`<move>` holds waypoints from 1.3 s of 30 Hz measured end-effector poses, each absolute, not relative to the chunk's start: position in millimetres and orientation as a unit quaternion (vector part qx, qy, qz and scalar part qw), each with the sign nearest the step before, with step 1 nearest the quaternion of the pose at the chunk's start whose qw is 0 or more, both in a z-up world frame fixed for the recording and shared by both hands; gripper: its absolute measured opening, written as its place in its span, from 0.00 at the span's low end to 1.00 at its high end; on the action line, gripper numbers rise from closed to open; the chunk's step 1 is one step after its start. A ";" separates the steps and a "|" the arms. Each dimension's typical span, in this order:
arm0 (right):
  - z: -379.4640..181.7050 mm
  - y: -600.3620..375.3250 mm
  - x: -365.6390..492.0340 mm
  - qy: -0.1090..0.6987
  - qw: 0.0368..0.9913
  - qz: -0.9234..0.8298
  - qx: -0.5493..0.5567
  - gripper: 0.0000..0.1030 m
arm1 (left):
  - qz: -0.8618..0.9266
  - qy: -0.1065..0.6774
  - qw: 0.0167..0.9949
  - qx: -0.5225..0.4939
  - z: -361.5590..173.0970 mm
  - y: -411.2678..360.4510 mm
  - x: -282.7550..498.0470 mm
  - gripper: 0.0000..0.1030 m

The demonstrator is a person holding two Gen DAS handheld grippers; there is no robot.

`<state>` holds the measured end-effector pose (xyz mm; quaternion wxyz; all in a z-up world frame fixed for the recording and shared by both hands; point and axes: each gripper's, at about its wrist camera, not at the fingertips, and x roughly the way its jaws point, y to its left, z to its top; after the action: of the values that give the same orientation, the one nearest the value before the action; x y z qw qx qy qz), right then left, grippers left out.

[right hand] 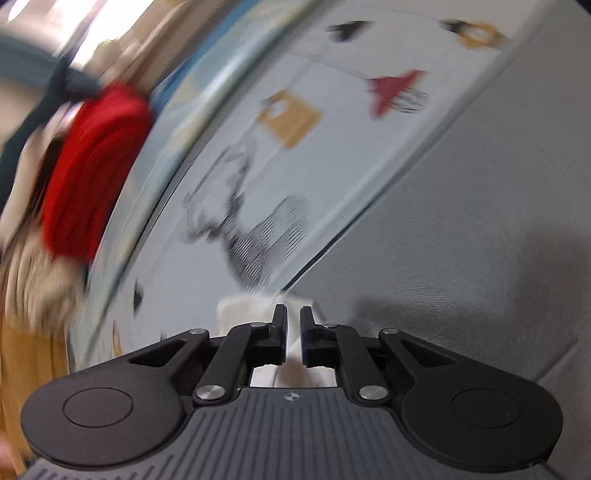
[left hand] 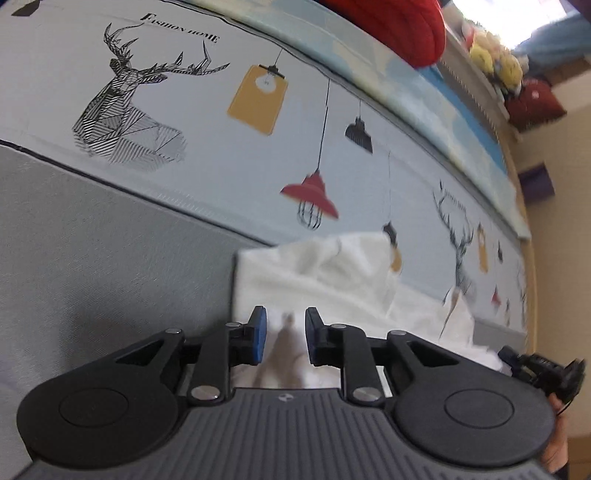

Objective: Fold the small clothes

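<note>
A small white garment (left hand: 332,280) lies crumpled on a bed sheet printed with deer and lamps (left hand: 221,122). My left gripper (left hand: 285,334) is over the garment's near edge, its jaws partly apart with white cloth between the blue pads (left hand: 259,334); whether they pinch it is unclear. My right gripper shows at the far right of the left wrist view (left hand: 535,369). In the right wrist view my right gripper (right hand: 293,334) has its jaws nearly closed on a fold of the white garment (right hand: 243,308). That view is motion-blurred.
A grey band of sheet (left hand: 92,240) runs along the near side. A red cushion (left hand: 402,26) and soft toys (left hand: 495,59) sit at the far edge of the bed. The red cushion also shows in the right wrist view (right hand: 92,173).
</note>
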<state>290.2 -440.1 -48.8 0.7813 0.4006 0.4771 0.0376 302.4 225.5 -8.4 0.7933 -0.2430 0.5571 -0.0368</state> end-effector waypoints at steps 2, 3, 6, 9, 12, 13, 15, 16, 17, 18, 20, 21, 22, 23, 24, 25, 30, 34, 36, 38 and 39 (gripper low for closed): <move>-45.2 -429.6 284.0 0.491 0.787 0.090 0.362 0.26 | -0.044 0.556 0.793 -0.244 -7.5 229.1 294.3 0.30; -44.9 -425.4 280.1 0.498 0.788 0.104 0.347 0.31 | -0.049 0.555 0.793 -0.246 -7.0 230.2 290.8 0.31; -45.5 -414.3 272.4 0.514 0.790 0.126 0.310 0.31 | -0.069 0.552 0.796 -0.239 -3.2 226.2 282.8 0.32; -36.7 -415.5 267.4 0.501 0.792 0.144 0.319 0.31 | -0.086 0.550 0.801 -0.219 3.6 215.9 278.2 0.33; -19.2 -414.5 263.0 0.484 0.811 0.153 0.291 0.32 | -0.091 0.561 0.802 -0.185 0.2 204.4 275.4 0.33; -15.6 -412.1 262.0 0.483 0.816 0.163 0.273 0.32 | -0.089 0.567 0.800 -0.175 -2.6 201.2 275.2 0.33; -13.1 -409.7 260.8 0.490 0.820 0.167 0.244 0.32 | -0.084 0.574 0.800 -0.153 -7.3 196.2 276.1 0.33; -12.7 -408.9 260.0 0.495 0.823 0.163 0.224 0.32 | -0.085 0.573 0.801 -0.153 -8.9 195.8 277.1 0.33; -13.2 -408.0 259.5 0.497 0.827 0.160 0.210 0.32 | -0.085 0.572 0.801 -0.154 -10.4 195.6 278.7 0.32; -15.3 -407.6 258.2 0.500 0.828 0.158 0.199 0.32 | -0.082 0.572 0.802 -0.152 -12.0 194.9 280.6 0.32; -22.2 -405.9 257.3 0.514 0.823 0.155 0.186 0.32 | -0.075 0.576 0.802 -0.138 -15.2 190.8 284.6 0.32; -24.9 -402.6 257.4 0.518 0.823 0.156 0.176 0.32 | -0.070 0.577 0.803 -0.130 -17.2 188.4 286.3 0.30; -26.0 -399.1 257.5 0.519 0.824 0.159 0.164 0.32 | -0.064 0.579 0.803 -0.125 -18.4 186.8 288.3 0.25; -27.0 -396.2 258.4 0.519 0.826 0.159 0.155 0.32 | -0.061 0.580 0.803 -0.122 -19.9 185.0 290.2 0.22; -27.5 -393.2 259.7 0.519 0.827 0.157 0.152 0.32 | -0.060 0.581 0.803 -0.120 -20.7 183.2 292.1 0.17; -28.8 -391.8 261.4 0.520 0.827 0.155 0.151 0.32 | -0.059 0.579 0.805 -0.116 -20.9 181.1 293.7 0.13; -36.4 -383.1 275.0 0.519 0.831 0.142 0.142 0.17 | -0.041 0.571 0.815 -0.091 -19.5 174.6 301.8 0.04; -22.2 -392.6 284.6 0.480 0.846 0.134 0.191 0.01 | -0.012 0.531 0.839 -0.116 -7.2 184.7 312.2 0.01; -16.8 -418.0 291.2 0.450 0.841 0.097 0.283 0.01 | 0.005 0.512 0.847 -0.141 -4.7 191.7 320.8 0.01; -22.0 -433.7 297.9 0.436 0.829 0.062 0.345 0.01 | 0.024 0.505 0.847 -0.165 -9.6 195.8 332.5 0.01; -24.4 -433.4 302.1 0.435 0.831 0.047 0.344 0.01 | 0.030 0.505 0.844 -0.176 -12.5 196.3 338.6 0.01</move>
<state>302.1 -433.4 -24.4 0.8309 0.3438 0.4349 0.0466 338.6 196.3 -12.5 0.8443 -0.1759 0.5052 0.0296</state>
